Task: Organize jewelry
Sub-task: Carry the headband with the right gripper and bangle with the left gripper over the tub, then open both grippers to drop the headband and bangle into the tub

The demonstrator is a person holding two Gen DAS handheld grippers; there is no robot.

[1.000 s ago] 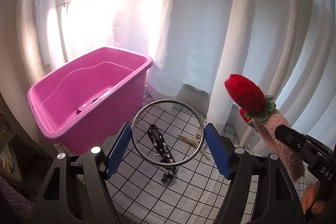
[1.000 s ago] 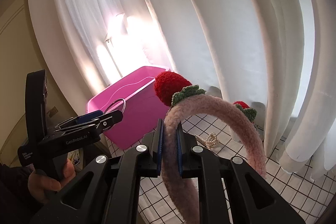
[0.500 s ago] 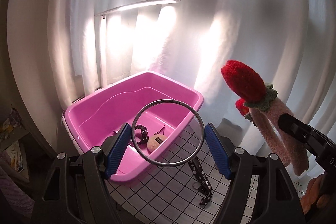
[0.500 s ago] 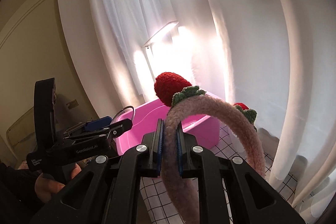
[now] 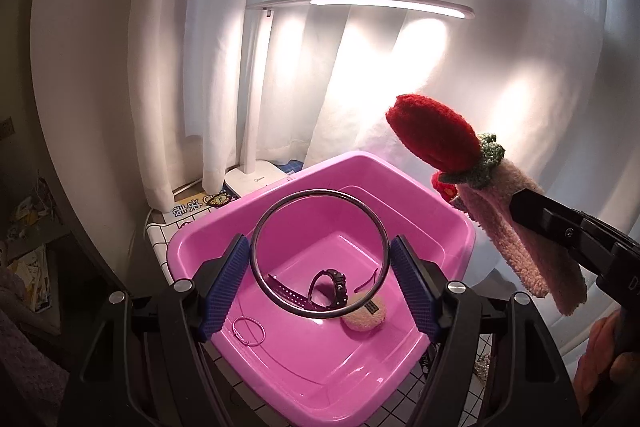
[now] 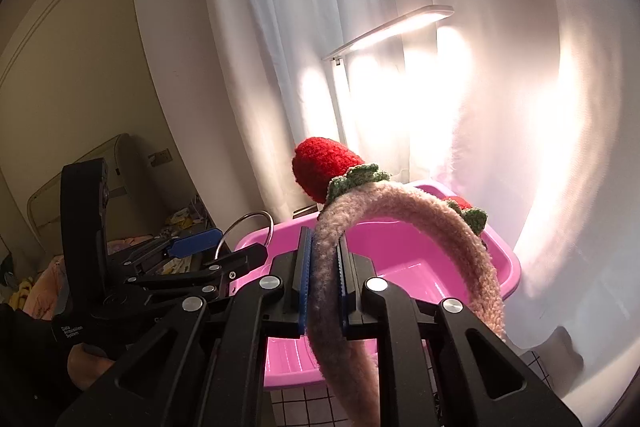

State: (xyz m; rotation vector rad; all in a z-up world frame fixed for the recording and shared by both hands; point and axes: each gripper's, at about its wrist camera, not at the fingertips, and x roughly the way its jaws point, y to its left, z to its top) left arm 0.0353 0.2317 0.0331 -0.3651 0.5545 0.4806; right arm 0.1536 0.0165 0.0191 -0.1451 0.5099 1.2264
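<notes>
My left gripper point(image 5: 320, 255) is shut on a large metal ring point(image 5: 260, 227), held upright over the pink plastic bin point(image 5: 440, 215). Inside the bin lie a dark watch point(image 5: 334, 285), a purple strap point(image 5: 288, 293), a thin pink hoop point(image 5: 249, 331) and a beige fuzzy piece point(image 5: 366, 313). My right gripper point(image 6: 323, 263) is shut on a fuzzy pink headband point(image 6: 432, 219) with red strawberry knobs point(image 6: 324, 167), just before the bin point(image 6: 404, 247). The headband point(image 5: 532, 239) hangs at the bin's right in the left wrist view. The left gripper point(image 6: 200, 251) shows at the left.
A lit white desk lamp point(image 5: 360, 3) stands behind the bin, against white curtains point(image 5: 400, 87). The bin rests on a black-gridded white cloth point(image 6: 536, 367). Clutter point(image 5: 28, 227) lies low at the far left. A hand point(image 6: 86, 367) holds the left gripper.
Both grippers swung left from the cloth with loose pieces toward the bin. The bin now sits right under the ring, its contents visible, and the lamp has come into view.
</notes>
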